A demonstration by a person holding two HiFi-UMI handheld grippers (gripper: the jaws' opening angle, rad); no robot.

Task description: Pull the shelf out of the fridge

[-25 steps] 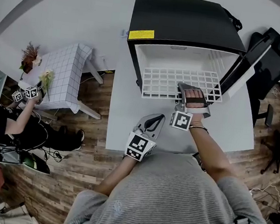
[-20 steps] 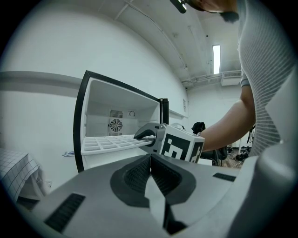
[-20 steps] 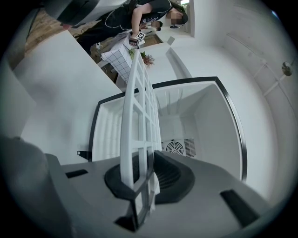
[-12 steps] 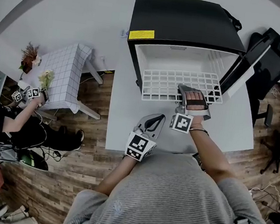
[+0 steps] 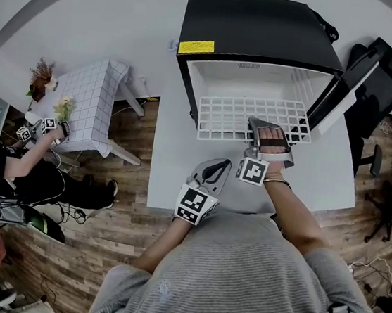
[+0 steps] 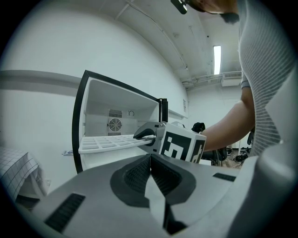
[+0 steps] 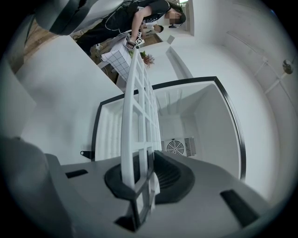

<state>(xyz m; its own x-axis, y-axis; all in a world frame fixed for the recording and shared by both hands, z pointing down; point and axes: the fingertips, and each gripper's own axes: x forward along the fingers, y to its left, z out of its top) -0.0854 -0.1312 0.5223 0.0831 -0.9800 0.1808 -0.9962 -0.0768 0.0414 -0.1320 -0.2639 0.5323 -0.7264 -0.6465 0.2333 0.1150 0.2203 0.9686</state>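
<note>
A black mini fridge [image 5: 261, 29] stands open on the white table [image 5: 320, 182]. Its white grid shelf [image 5: 229, 117] sticks partly out of the front. My right gripper [image 5: 267, 125] is shut on the shelf's front edge, right of centre. In the right gripper view the shelf [image 7: 139, 107] runs edge-on between the pads of that gripper [image 7: 142, 172]. My left gripper [image 5: 219, 166] lies low over the table in front of the fridge, shut and empty [image 6: 150, 158]. From the left gripper view the shelf [image 6: 107, 142] and the right gripper [image 6: 143, 135] show ahead.
The fridge door [image 5: 339, 85] hangs open to the right, with a black chair [image 5: 382, 83] behind it. A small grid-topped table [image 5: 89, 104] with plants stands to the left, where another person [image 5: 10, 172] sits on the wooden floor.
Neither the shelf nor my two grippers have visibly moved. Only the person at the left has shifted an arm.
</note>
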